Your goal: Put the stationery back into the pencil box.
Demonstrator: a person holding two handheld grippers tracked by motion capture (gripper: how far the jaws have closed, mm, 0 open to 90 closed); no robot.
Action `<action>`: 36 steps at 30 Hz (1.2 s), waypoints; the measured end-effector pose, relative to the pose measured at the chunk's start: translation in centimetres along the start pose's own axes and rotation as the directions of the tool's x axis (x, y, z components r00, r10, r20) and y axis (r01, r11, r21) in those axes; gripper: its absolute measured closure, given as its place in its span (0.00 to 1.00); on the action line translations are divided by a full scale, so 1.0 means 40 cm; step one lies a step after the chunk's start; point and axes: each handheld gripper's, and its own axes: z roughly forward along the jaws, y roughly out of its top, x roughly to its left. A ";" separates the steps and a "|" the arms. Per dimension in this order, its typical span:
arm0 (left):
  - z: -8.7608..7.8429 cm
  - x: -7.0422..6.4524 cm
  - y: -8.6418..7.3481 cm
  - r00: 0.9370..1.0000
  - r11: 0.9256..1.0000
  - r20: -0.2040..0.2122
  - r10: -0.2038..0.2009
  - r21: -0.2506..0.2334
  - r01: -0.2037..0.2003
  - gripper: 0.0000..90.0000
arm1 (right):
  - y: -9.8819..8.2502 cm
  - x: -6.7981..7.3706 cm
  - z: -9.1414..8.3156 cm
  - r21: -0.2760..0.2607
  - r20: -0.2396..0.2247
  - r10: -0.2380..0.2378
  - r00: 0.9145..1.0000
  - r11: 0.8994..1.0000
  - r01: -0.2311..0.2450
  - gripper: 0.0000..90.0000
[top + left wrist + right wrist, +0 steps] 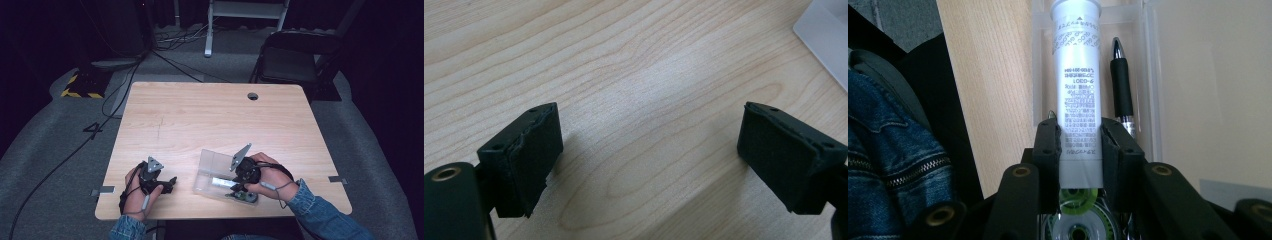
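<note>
Your right gripper [1080, 150] has its jaws clamped on the near end of the silver-grey tube [1077, 75], one pad on each flank. The tube's long axis runs straight on from the jaws, cap end farthest from you, and it hangs over the open clear plastic case [1148, 75] at the table's near edge, right of the middle. So what is left, I judge, is a short way down along that same line, into the case's narrow compartment.

Just beside the tube, on the side toward the case's lid, a black pen [1122, 85] lies parallel to it in the same compartment; keep the tube off it as you lower. Under the jaws sits a green and clear correction-tape dispenser [1079, 225], close enough that the tube's near end could catch on it.

Your left gripper [644, 150] rests well apart toward the near left corner, jaws wide with nothing between them, over bare table [624, 65]. The right hand is the nearer one by far.
</note>
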 end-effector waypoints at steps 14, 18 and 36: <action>0.000 0.000 0.000 1.000 1.000 0.000 0.000 0.001 0.000 0.13 | 0.023 -0.010 0.045 0.034 -0.015 -0.007 1.000 0.999 0.007 0.80; 0.000 0.000 0.000 1.000 1.000 -0.001 -0.002 -0.003 0.002 0.13 | 0.023 -0.016 0.054 0.040 -0.012 -0.003 1.000 0.999 0.004 0.80; 0.000 0.000 0.000 1.000 1.000 0.000 0.000 0.000 0.000 0.13 | 0.019 -0.027 0.068 -0.012 0.005 0.041 0.999 0.999 -0.041 0.79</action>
